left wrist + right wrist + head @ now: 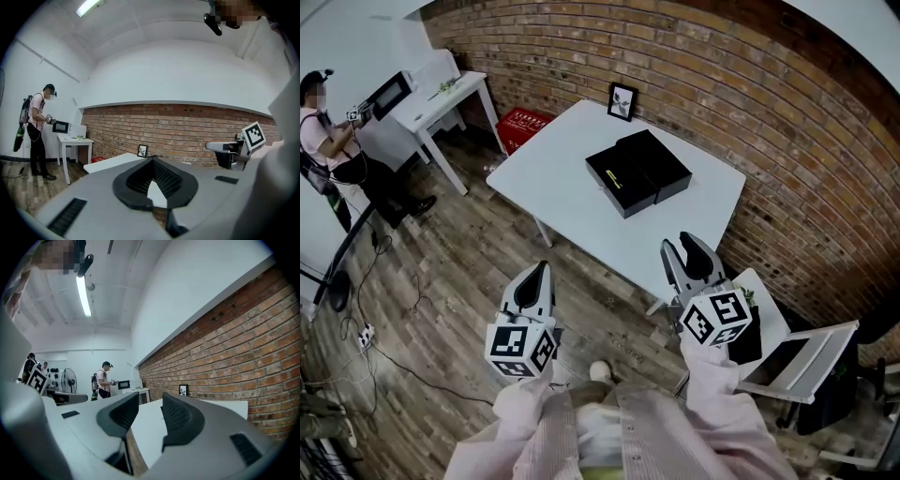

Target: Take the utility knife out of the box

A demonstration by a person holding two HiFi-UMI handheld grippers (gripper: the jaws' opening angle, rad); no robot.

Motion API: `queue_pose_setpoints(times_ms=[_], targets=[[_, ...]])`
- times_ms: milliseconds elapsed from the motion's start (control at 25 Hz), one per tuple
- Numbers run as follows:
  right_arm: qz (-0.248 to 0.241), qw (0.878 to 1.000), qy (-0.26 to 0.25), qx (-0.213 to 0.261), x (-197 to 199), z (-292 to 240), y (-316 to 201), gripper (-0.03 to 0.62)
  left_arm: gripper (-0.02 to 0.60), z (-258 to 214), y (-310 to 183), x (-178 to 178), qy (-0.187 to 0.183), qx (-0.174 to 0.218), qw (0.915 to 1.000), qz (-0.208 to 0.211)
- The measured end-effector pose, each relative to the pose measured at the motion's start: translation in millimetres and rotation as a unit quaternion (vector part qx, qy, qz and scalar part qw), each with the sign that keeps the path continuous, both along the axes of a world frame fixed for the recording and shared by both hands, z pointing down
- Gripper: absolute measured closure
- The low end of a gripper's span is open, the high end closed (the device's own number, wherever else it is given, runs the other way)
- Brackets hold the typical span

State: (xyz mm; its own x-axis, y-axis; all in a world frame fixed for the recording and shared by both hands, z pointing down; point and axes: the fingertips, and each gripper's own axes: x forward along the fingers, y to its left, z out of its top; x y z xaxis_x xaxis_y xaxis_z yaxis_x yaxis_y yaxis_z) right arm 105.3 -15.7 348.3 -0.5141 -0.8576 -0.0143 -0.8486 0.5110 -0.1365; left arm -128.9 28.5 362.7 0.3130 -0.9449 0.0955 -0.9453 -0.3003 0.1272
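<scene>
A black box (637, 172) lies shut on the white table (572, 187), toward its far side. No utility knife shows in any view. My left gripper (542, 269) hangs over the wooden floor short of the table's near edge, its jaws meeting at the tips (152, 161) with nothing held. My right gripper (680, 244) hovers at the table's near right edge, well short of the box, open and empty, with a gap between its jaws (150, 401). In both gripper views the jaws cover the box; only the tabletop (150, 427) shows.
A small framed picture (622, 101) stands at the table's far edge against the brick wall. A red crate (523, 125) and a small white side table (441, 103) are to the left, where a person (328, 141) stands. A white chair (797, 361) sits at right.
</scene>
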Motion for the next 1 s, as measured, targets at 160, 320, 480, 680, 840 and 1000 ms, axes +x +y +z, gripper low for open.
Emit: queue_pose_setpoints(times_ms=[160,320,480,680,840,1000], targets=[[0.004,1.0,0.001,-0.002,-3,3,-16,0.454,0.589,2,-18,-3,0.001,-0.001,1.0,0.006],[0.003,1.0,0.004,-0.007,-7,6,-33,0.454,0.589,4,-35,-5,0.002,-0.003,1.0,0.008],[0.003,1.0,0.006,-0.015,-9,12,-50,0.454,0.589,10,-50,-5,0.006,-0.01,0.9999,0.009],[0.0,1.0,0.009,-0.022,-12,19,-80,0.454,0.589,17,-77,-8,0.007,-0.017,0.9998,0.007],[-0.001,1.0,0.01,-0.028,-16,26,-114,0.454,0.589,21,-108,-10,0.006,-0.022,0.9997,0.008],[-0.005,0.999,0.014,-0.04,-22,34,-150,0.454,0.589,26,-142,-12,0.007,-0.03,0.9995,0.008]])
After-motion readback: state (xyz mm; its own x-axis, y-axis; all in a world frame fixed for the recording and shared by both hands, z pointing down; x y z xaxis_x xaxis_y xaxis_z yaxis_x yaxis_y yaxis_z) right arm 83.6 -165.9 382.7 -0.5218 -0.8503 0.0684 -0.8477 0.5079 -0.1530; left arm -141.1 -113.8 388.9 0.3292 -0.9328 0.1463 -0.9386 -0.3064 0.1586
